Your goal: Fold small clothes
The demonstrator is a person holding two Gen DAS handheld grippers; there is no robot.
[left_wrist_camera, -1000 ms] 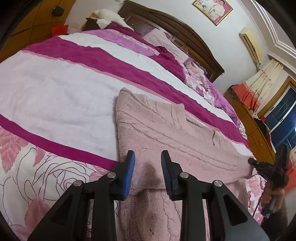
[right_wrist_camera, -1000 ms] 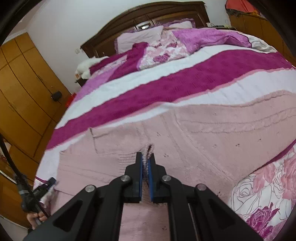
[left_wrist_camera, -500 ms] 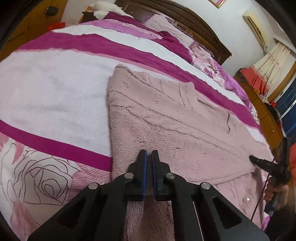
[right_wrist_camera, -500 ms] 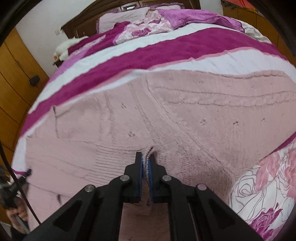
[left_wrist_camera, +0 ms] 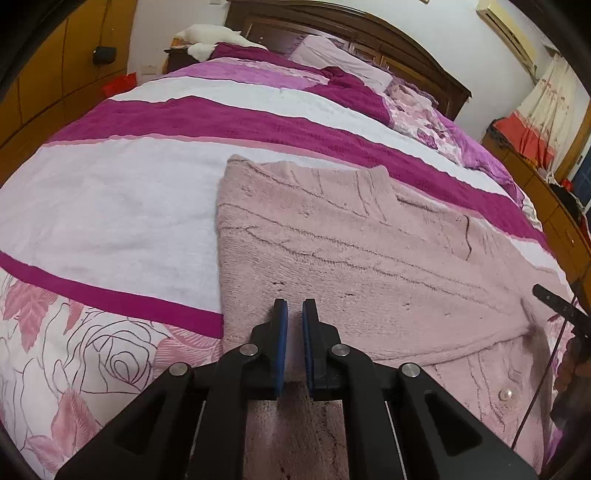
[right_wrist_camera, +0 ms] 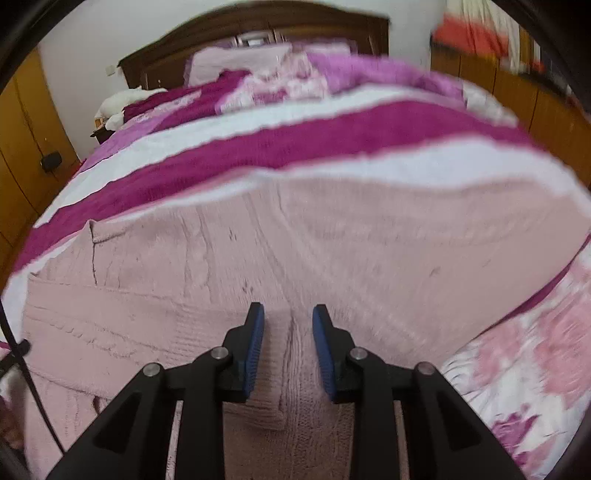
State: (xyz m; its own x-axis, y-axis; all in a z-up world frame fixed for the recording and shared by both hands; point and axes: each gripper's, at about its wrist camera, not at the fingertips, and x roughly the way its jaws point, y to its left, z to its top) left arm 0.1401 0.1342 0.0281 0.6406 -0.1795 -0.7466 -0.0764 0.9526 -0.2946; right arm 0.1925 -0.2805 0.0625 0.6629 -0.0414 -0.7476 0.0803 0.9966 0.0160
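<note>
Knitwear (left_wrist_camera: 369, 251) is lying soft, limp and light, begging an edge pinch, left gripper (left_wrist_camera: 294, 314) clenching its fold while right gripper (right_wrist_camera: 288, 321) is just releasing.

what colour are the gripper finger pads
Blue, on black fingers; clearest on the right gripper's pads in the right wrist view.

Both wrist cams sat low and close over the pink cardigan (left_wrist_camera: 369, 258), angled down toward the headboard (right_wrist_camera: 258, 26) — from opposite ends, sharing cardigan and bed (left_wrist_camera: 110, 206).
</note>
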